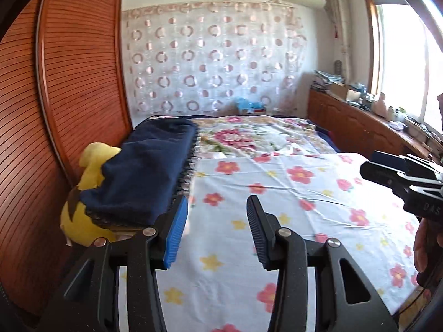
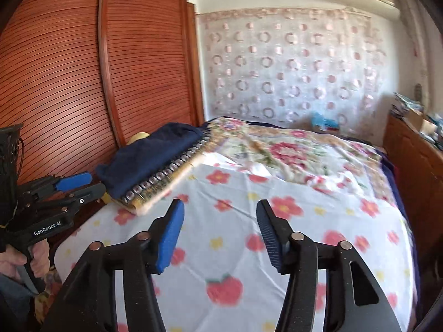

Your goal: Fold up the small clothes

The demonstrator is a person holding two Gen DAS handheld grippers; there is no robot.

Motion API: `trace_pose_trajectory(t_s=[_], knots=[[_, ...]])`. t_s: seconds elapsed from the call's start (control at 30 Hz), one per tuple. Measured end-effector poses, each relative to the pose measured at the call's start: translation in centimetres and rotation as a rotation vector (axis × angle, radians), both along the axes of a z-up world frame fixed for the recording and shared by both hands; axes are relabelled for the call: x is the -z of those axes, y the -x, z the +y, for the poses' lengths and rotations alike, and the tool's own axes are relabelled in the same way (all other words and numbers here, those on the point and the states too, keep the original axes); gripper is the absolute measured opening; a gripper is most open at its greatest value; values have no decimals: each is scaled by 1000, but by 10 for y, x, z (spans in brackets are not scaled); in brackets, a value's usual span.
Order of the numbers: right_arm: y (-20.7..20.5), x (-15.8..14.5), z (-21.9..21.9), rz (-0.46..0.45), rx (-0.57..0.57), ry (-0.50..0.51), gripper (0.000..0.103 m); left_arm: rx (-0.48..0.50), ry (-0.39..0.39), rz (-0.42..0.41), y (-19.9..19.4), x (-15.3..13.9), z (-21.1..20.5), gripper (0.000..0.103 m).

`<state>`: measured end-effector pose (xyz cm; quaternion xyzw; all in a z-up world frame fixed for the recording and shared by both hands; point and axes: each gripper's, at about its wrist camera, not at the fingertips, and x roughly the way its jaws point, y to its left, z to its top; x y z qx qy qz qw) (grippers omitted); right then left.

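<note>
Left gripper (image 1: 217, 213) up in the air, jaws spread wide, nothing between the blue pads (image 1: 175, 235), just flowered bed sheet (image 1: 277, 193) showing through the gap. It touches nothing. Over in the right wrist view the same tool appears at the left edge, gripped by a hand (image 2: 16, 260) on its handle, and its blue-tipped fingers stand apart there too.

Right gripper (image 2: 220, 221), same story: jaws wide apart, empty, hovering above the sheet with no cloth in the pads (image 2: 169, 238). The left wrist view catches it poking in from the right edge, well apart from the left one.

Now outward. The navy blue garment (image 1: 144, 171) lies folded in a thick bundle at the left edge of the bed, off to the left of both grippers and touched by neither. It rests on top of a folded patterned blanket (image 2: 163, 185) with a row of round motifs along its edge. Just behind the bundle, against the louvred wooden wardrobe doors (image 1: 69, 96), a yellow plush toy (image 1: 83, 215) peeks out.

Farther up the bed, a rose-print cover (image 1: 243, 135) overlaps the sheet. Beyond it hangs a curtain with ring patterns (image 1: 210, 63), and a cluttered wooden cabinet (image 1: 354, 121) runs along the right wall under the bright window (image 1: 401, 63).
</note>
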<state>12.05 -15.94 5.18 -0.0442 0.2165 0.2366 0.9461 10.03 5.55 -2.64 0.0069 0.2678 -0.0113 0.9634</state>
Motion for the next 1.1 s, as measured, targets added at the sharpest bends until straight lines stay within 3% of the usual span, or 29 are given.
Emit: trace_pose_trajectory(t_s=[0.23, 0.37, 0.5, 0.77, 1.1], knots=[[52, -10, 5, -19, 54, -22, 60, 61, 16, -14, 18, -12, -33, 45], [78, -12, 4, -39, 86, -32, 70, 79, 13, -41, 28, -26, -47, 45], [100, -17, 2, -76, 123, -48, 73, 99, 14, -75, 38, -42, -58, 45], [129, -13, 1, -143, 210, -65, 74, 107, 19, -135, 57, -69, -65, 45], [144, 3, 17, -162, 238, -71, 74, 99, 22, -138, 63, -71, -59, 45]])
